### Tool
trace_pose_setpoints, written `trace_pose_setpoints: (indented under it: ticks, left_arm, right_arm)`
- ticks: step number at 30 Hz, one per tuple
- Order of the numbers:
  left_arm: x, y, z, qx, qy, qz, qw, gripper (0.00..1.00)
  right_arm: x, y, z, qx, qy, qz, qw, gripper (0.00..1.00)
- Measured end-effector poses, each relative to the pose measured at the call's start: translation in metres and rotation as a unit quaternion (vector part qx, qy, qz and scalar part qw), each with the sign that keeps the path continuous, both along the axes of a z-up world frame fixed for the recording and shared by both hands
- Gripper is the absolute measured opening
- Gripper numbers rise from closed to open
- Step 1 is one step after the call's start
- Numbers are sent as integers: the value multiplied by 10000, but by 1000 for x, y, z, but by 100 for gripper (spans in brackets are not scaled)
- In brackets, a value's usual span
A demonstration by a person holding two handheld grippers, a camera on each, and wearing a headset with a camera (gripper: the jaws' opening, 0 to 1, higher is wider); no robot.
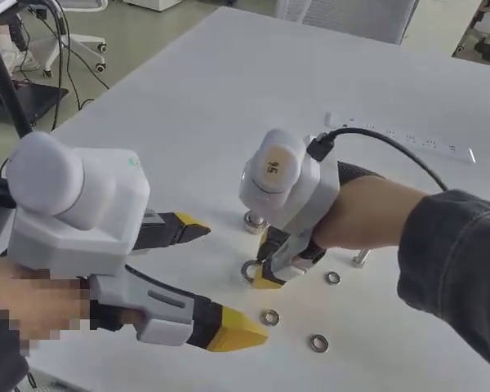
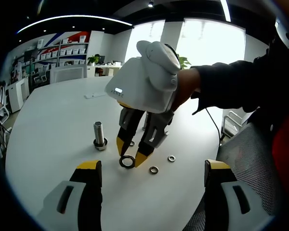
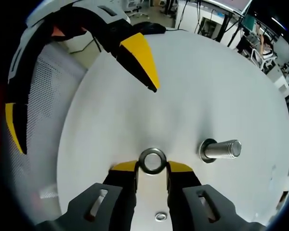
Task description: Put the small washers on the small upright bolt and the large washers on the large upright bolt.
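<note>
White tabletop (image 1: pixel 188 122) runs under everything: nearest, the left gripper (image 1: pixel 233 282) hovers with its jaws spread wide, and three small washers (image 1: pixel 269 317) lie loose just past it. Beyond them the right gripper (image 2: pixel 131 151) points down, clenched on a large washer (image 3: pixel 152 150) lying flat on the table. The large upright bolt (image 1: pixel 255 220) stands just behind, and the small upright bolt (image 1: pixel 360 260) stands beside the wrist.

White table (image 1: pixel 229 98), silver large washer (image 3: pixel 152 160), left claw (image 1: pixel 237 282) yellow-tipped black, dark grey sleeve (image 1: pixel 457 261)
</note>
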State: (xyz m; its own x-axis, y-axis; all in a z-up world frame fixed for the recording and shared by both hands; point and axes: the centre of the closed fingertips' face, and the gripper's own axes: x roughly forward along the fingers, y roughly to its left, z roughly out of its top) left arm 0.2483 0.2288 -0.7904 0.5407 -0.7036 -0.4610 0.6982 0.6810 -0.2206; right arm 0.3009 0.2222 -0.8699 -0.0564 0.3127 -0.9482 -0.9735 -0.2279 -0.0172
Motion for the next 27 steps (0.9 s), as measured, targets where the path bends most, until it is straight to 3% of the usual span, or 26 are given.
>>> trace_pose_setpoints:
  ticks: [5, 18, 27]
  left_arm:
    - [0, 0, 1, 1, 0, -10, 10000, 88]
    - [1, -1, -1, 25, 41, -47, 10000, 88]
    - [1, -1, -2, 45, 70, -75, 9999, 88]
  right_arm:
    - [3, -8, 9, 4, -21, -60, 10000, 24]
    - [23, -29, 51, 291, -235, -413, 9984, 24]
    - [39, -30, 72, 348, -455, -435, 9974, 24]
